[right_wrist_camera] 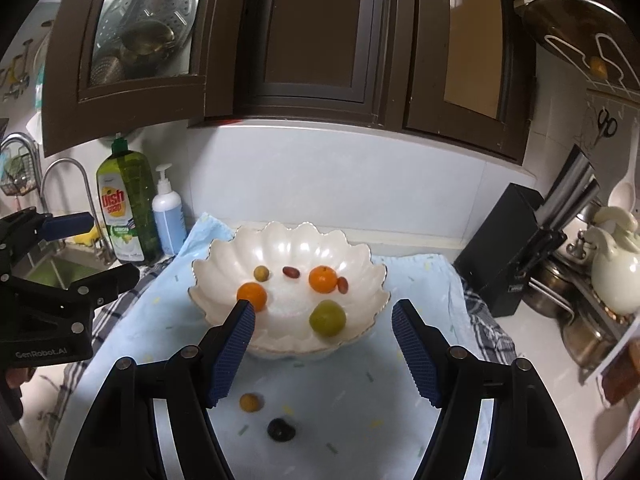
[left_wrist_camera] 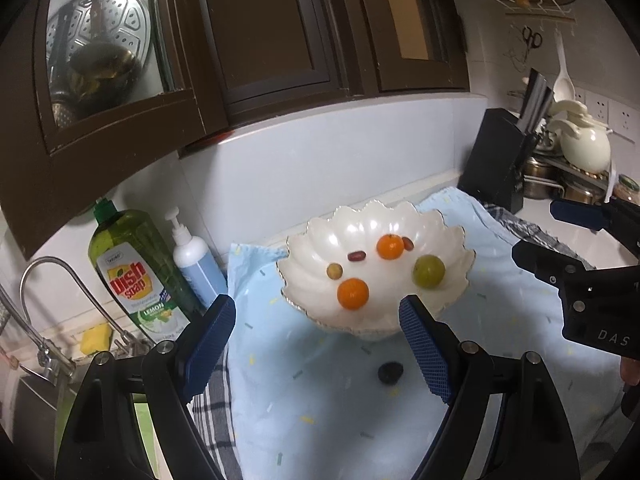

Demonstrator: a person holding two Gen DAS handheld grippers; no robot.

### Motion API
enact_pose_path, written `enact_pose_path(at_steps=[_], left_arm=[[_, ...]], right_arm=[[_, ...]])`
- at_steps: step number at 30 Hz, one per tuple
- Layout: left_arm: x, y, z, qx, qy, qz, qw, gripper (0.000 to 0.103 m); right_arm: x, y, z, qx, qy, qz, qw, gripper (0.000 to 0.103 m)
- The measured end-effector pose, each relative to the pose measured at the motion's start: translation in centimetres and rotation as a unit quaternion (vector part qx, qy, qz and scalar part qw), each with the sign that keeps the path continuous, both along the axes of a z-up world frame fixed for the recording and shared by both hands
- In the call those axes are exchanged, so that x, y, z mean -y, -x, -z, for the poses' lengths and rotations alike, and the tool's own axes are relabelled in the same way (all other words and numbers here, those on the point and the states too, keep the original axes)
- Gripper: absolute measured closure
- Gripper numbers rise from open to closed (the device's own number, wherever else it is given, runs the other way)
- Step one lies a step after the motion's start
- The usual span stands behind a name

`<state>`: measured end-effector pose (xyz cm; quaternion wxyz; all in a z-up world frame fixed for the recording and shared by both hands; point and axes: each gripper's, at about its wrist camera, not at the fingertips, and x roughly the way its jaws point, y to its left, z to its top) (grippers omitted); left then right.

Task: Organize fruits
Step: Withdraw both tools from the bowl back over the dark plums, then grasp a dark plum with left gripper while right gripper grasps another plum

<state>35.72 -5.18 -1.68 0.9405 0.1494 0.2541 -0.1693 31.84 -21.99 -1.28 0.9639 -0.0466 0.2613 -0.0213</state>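
Since six fruits already lie in the scalloped white bowl on the blue cloth, most of the sorting is judged done: inside are seen a green fruit, two oranges, then smaller pieces. Two are left on the cloth, a dark fruit and a small yellow one (shown only by the right view). Both the left gripper and right gripper are held spread wide, nothing gripped
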Motion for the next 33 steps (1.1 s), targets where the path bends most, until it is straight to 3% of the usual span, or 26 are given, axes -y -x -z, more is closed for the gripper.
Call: enact_pose_path(at_steps=[16,26,33], left_arm=[[-0.4,1.4,4.9,-0.040,-0.026,0.064,0.9968,0.019],[-0.1,-0.6,7.9,-0.058,-0.039,0.096,0.9930,0.025],[0.8,-2.7,10.3,-0.093,-0.037,0.120,0.9877,0.031]], right_arm=[[-1.1,3.6,5.3,-0.044,-0.052,0.049,0.997,0.031],[-1.6,2.9,9.1,-0.084,-0.078,0.071,0.991,0.032],[-1.4,1.6,11.4,-0.114,-0.087,0.089,0.986,0.034]])
